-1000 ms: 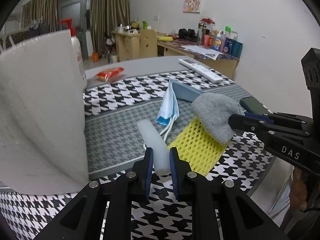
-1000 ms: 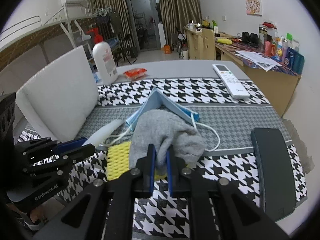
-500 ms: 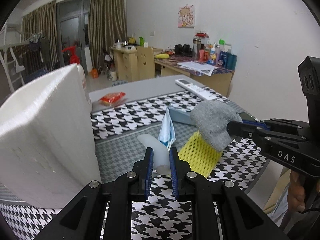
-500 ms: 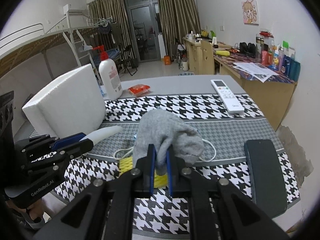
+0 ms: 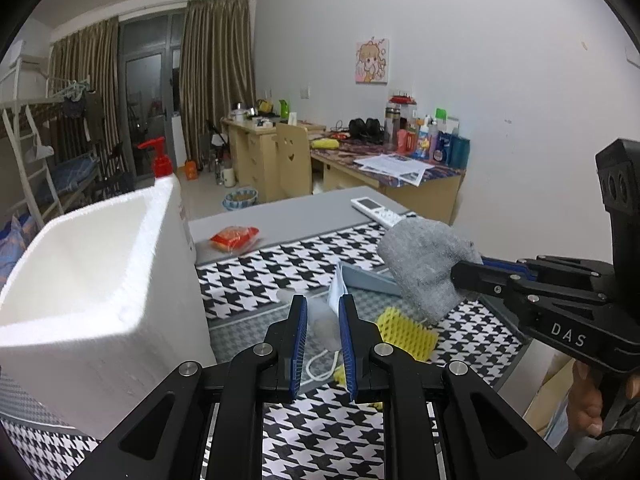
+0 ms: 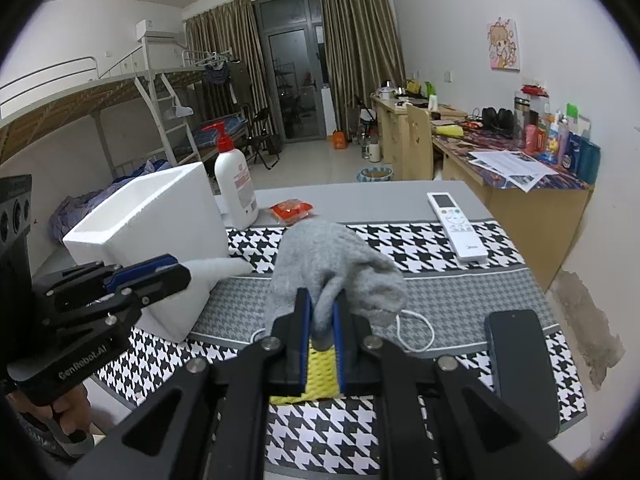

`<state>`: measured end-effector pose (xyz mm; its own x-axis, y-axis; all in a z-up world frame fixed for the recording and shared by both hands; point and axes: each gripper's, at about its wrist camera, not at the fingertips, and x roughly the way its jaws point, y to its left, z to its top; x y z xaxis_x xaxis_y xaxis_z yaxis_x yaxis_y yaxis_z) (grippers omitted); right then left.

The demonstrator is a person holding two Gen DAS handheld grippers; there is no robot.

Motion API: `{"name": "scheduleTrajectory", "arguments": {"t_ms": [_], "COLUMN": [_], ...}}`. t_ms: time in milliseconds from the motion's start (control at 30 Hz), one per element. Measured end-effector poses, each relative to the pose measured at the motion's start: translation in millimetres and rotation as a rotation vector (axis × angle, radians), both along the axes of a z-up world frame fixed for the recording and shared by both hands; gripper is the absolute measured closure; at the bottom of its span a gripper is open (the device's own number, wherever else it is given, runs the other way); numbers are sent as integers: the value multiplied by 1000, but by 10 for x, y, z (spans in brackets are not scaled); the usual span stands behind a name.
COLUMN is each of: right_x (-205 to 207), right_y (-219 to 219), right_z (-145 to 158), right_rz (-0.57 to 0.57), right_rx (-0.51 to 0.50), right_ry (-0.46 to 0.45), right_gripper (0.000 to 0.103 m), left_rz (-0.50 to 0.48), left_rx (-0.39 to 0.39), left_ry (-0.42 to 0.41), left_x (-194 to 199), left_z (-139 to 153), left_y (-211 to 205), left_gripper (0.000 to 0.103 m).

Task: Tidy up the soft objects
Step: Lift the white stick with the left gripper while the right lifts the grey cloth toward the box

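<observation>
My left gripper (image 5: 322,312) is shut on a white foam sleeve (image 5: 323,326) and holds it above the table; the sleeve also shows in the right wrist view (image 6: 218,268), beside the white foam box (image 6: 148,220). My right gripper (image 6: 321,306) is shut on a grey sock (image 6: 332,256), lifted off the table; the sock also shows in the left wrist view (image 5: 426,264). A yellow foam net (image 5: 406,334) and a blue face mask (image 5: 338,292) lie on the houndstooth cloth below. The open foam box (image 5: 88,272) stands at the left.
A pump bottle (image 6: 234,184) stands behind the box. A red snack packet (image 6: 291,210), a white remote (image 6: 456,226) and a dark phone (image 6: 520,364) lie on the table. The table's right edge is close to the wall.
Both grippers rose from the table, carrying the foam sleeve and the grey sock upward. The foam box's open top has come into view.
</observation>
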<state>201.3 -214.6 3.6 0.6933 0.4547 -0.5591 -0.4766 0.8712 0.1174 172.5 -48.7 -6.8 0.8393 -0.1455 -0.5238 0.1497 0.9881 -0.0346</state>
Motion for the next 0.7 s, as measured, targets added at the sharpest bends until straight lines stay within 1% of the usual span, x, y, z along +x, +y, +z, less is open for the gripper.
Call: {"name": "scheduleTrajectory", "arguments": {"t_ms": [33, 167, 267, 367, 467, 567, 700], "right_x": [-3, -19, -16, -2, 9, 14, 32], "right_y": [-3, -2, 12, -1, 3, 16, 38], "right_z": [10, 60, 83, 76, 43, 29, 1], "right_rz": [-3, -6, -10, -18, -17, -12, -3], "right_rx": [0, 11, 13, 19, 15, 16, 14], "right_ry": [-4, -21, -31, -32, -27, -20, -16], "right_gripper": [90, 90, 90, 90, 90, 90, 90], "left_rz": [2, -6, -10, -17, -21, -18, -3], "left_rx": [3, 2, 11, 21, 24, 20, 24], "left_ry": [-4, -13, -31, -26, -4, 43, 81], "left_x": [-2, 19, 2, 5, 5, 30, 60], "left_z": [13, 70, 109, 99, 38, -78, -201], "left_y": [3, 21, 27, 29, 36, 41, 28], "left_gripper": [90, 93, 93, 93, 93, 92, 91]}}
